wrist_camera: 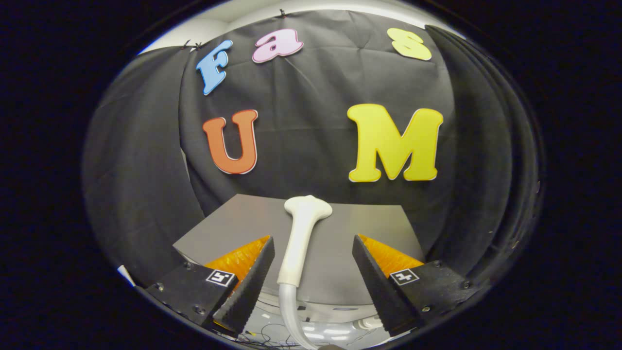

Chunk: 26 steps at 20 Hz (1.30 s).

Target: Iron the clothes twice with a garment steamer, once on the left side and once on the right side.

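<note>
The black cloth wall [311, 146] hangs in soft folds and creases behind everything, matte and slightly wrinkled, draped in overlapping panels at either side. Below it sits a flat grey surface [233, 223], smooth and dull, with straight edges and squared corners, which may be a board or tabletop; what it is made of cannot be told. The gripper [313, 272] points forward over this surface with its jaws spread wide apart and released, gripping nothing. Its fingers [248, 287] are wedge-shaped with finely ribbed inner faces. Between them, touching neither, lies the garment steamer [300, 233]: a glossy white plastic wand with a slim rounded handle that widens into a flared flat head at its far end. A translucent, smooth hose [290, 316] curves from its near end.
</note>
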Tool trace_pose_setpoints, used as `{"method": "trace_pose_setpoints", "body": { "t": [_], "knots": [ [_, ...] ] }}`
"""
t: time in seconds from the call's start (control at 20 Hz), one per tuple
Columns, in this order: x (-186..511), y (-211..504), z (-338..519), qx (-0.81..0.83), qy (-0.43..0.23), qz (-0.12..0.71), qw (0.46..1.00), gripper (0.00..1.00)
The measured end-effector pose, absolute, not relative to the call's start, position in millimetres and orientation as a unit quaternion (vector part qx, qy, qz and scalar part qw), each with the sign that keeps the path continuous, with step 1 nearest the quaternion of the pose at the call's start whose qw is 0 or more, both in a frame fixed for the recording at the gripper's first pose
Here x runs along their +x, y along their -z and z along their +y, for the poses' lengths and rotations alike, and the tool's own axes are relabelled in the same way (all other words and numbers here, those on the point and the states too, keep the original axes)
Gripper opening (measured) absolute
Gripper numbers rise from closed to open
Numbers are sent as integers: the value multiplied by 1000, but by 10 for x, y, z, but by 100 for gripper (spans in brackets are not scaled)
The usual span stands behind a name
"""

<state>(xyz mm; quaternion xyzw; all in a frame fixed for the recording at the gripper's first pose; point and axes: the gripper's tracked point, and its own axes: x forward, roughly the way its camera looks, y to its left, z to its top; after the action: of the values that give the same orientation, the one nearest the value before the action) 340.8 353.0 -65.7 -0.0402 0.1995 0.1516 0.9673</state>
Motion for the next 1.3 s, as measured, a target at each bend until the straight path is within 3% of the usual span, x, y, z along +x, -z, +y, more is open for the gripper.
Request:
{"method": "trace_pose_setpoints", "body": {
  "t": [0.4,0.95,1.0,1.2,1.3],
  "knots": [
    [3818,1284,3741,-46,-121,275,953,99],
    [3902,1540,3822,-47,-89,348,932,60],
    [3900,1531,3848,-39,-90,358,929,60],
    [3910,1511,3913,-19,-112,365,924,38],
    [3914,1491,3909,-2,-125,359,925,34]
  ]
}}
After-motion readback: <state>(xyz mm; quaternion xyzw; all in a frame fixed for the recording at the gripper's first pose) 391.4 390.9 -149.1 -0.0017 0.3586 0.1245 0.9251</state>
